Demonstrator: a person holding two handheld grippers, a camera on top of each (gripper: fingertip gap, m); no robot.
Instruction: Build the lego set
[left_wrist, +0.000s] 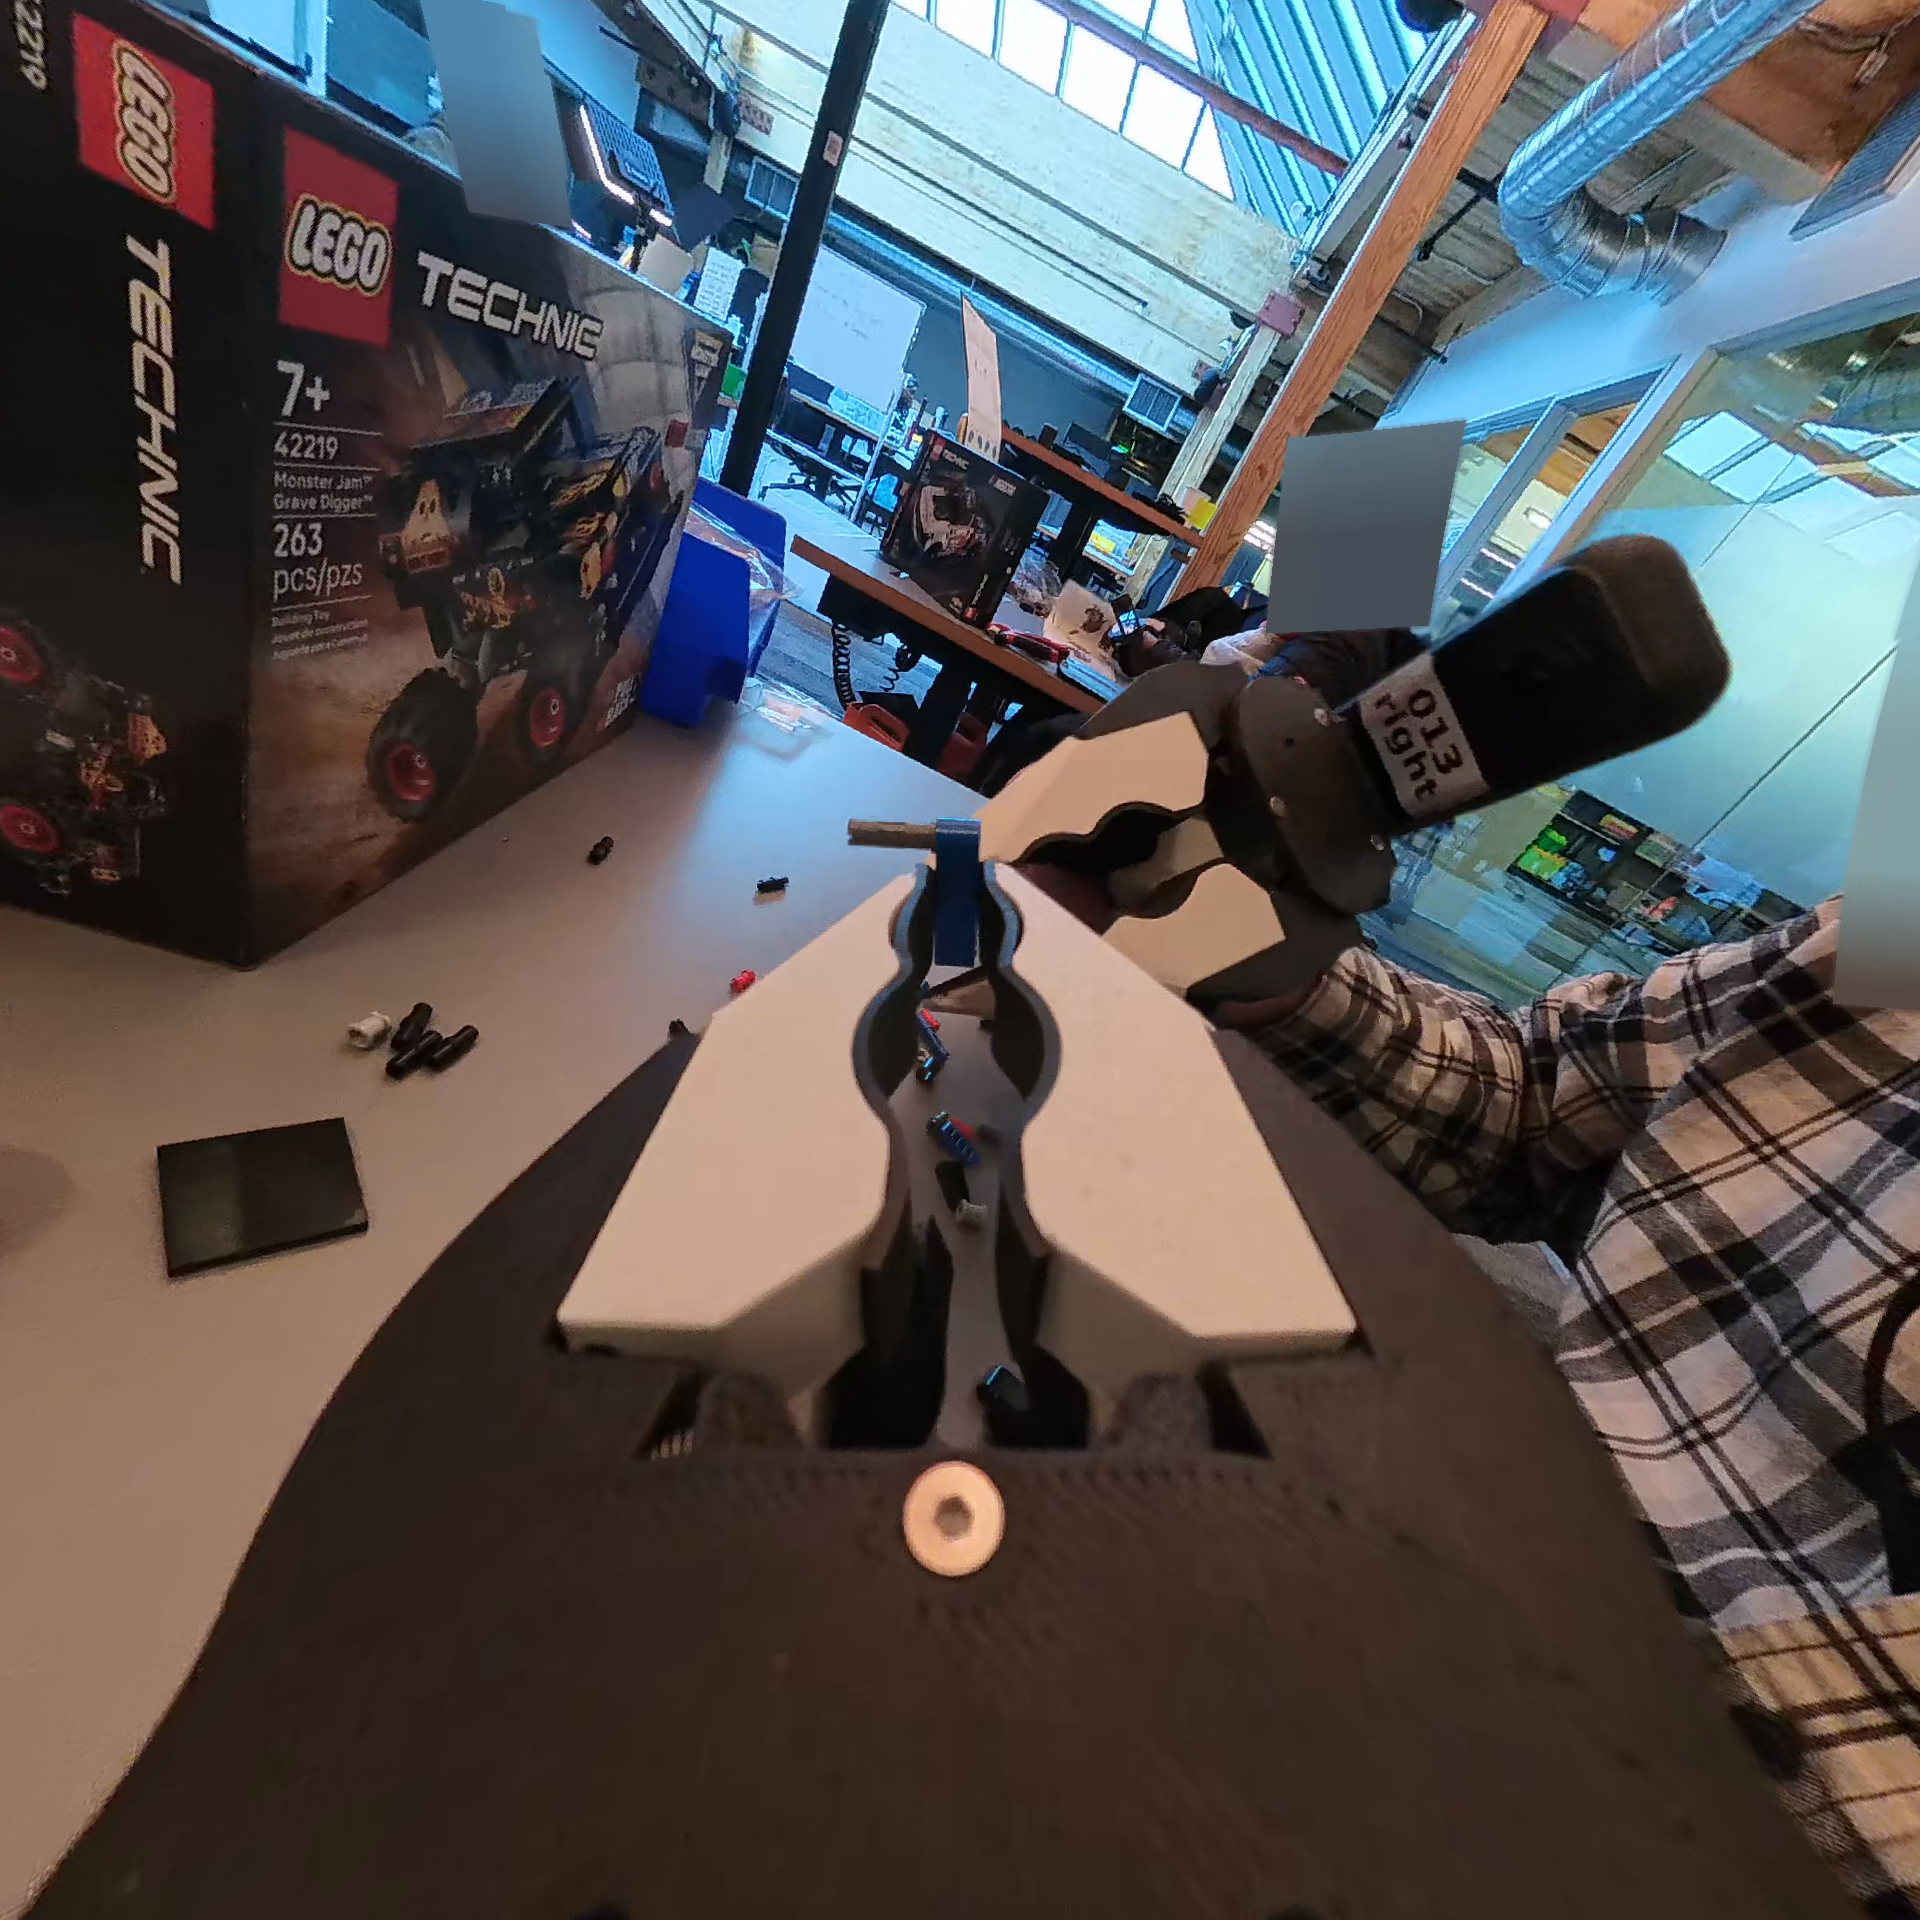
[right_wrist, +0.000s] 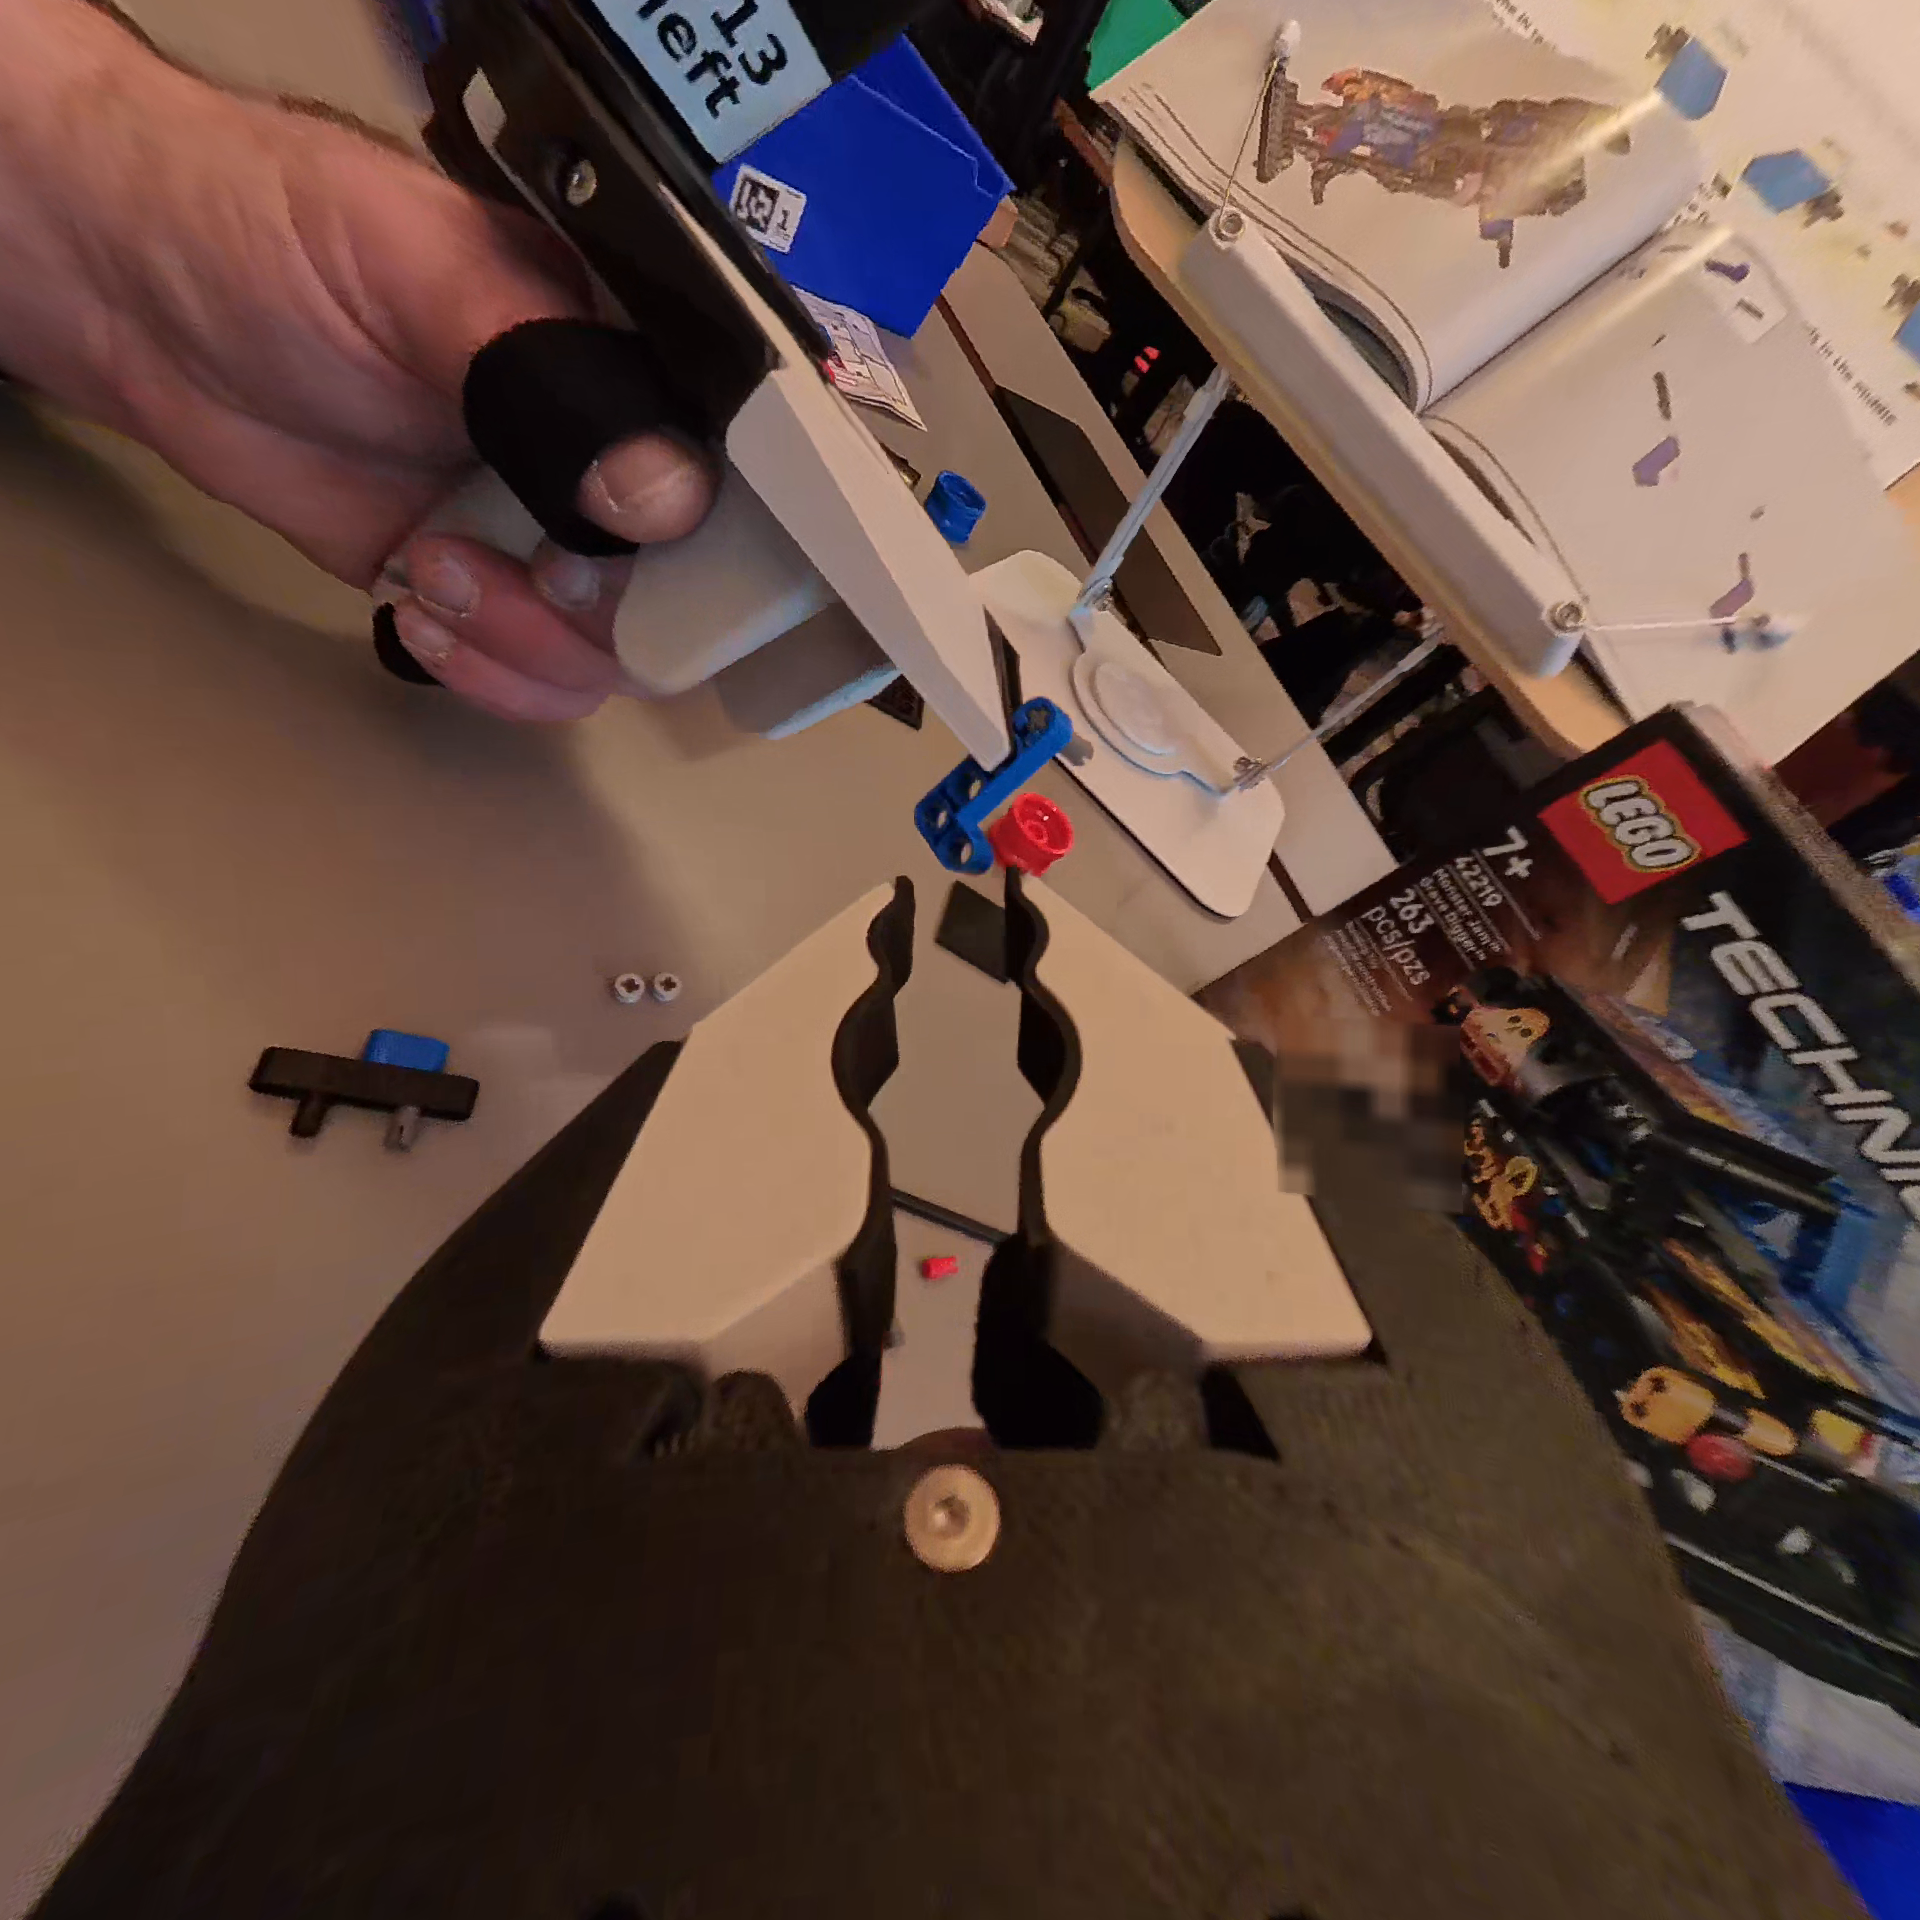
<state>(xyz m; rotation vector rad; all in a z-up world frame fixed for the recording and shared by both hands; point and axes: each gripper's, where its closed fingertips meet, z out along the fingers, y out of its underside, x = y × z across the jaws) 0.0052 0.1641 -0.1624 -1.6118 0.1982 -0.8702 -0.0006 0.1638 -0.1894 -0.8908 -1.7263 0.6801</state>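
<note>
Left gripper (left_wrist: 951, 883): clamped on a small blue beam (left_wrist: 956, 894) at the fingertips, a grey axle (left_wrist: 888, 831) poking out sideways from the beam's top hole.

Right gripper (right_wrist: 956, 894): parted, holding nothing, tips just short of the blue beam (right_wrist: 987, 784) and of a red bush (right_wrist: 1031, 831) seated at the beam's lower end.

Just beyond the left tips: right gripper (left_wrist: 1049, 842), close beside the beam.

Below and to the side of the tips, on the table (left_wrist: 520, 935): black pins (left_wrist: 431, 1039), one pale pin (left_wrist: 366, 1029), a black tile (left_wrist: 260, 1195), stray red and blue bits.

Off to the right gripper's left: black beam with a blue piece (right_wrist: 364, 1086), two pale bushes (right_wrist: 646, 987).

Farther out: set box (left_wrist: 343, 468), blue bin (left_wrist: 707, 613), open instruction booklet (right_wrist: 1507, 208) on a white stand.

Progress, by judgement: early. Only small subassemblies joined; most parts loose; no vehicle frame visible.
</note>
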